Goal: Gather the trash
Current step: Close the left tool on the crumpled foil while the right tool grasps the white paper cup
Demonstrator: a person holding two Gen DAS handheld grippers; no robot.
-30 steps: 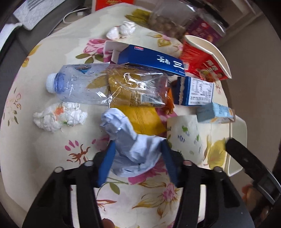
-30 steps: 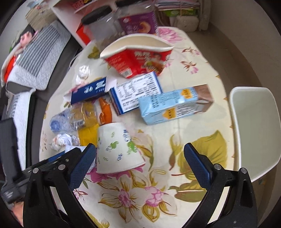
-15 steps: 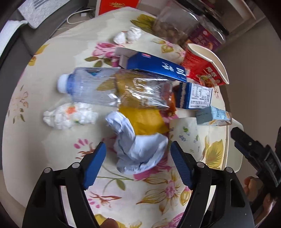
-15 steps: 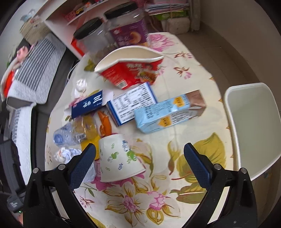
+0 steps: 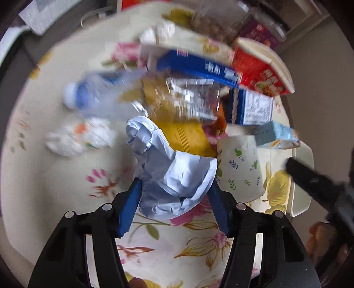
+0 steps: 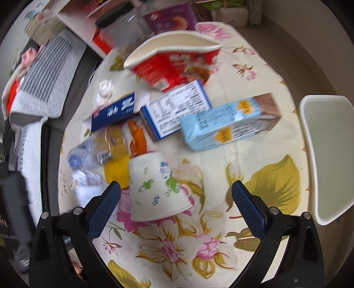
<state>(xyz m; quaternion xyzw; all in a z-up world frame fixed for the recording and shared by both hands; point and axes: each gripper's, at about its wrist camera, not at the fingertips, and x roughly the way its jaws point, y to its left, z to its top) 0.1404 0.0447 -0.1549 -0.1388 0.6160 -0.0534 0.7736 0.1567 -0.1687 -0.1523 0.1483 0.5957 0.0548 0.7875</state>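
Trash lies on a floral-cloth table (image 6: 221, 254). My left gripper (image 5: 174, 188) is shut on a crumpled pale-blue paper (image 5: 174, 175), its blue pads pressed against both sides. Beyond it lie a clear plastic bottle (image 5: 115, 95), a yellow wrapper (image 5: 188, 137) and a white tissue wad (image 5: 77, 137). My right gripper (image 6: 176, 188) is open and empty, its jaws wide on either side of an overturned paper cup (image 6: 154, 188). A light-blue carton (image 6: 230, 124), a blue-white box (image 6: 174, 110) and a red noodle bowl (image 6: 174, 64) lie further back.
A white bin (image 6: 329, 150) stands off the table's right edge. A dark-blue carton (image 6: 112, 110) and small tissue ball (image 6: 106, 88) lie at the left back. Jars (image 6: 170, 20) stand at the far edge. A sofa with a striped cushion (image 6: 48, 71) is on the left.
My left gripper, open around the blue paper half a second ago, has closed on it again. The right gripper has shifted closer over the paper cup, still open.
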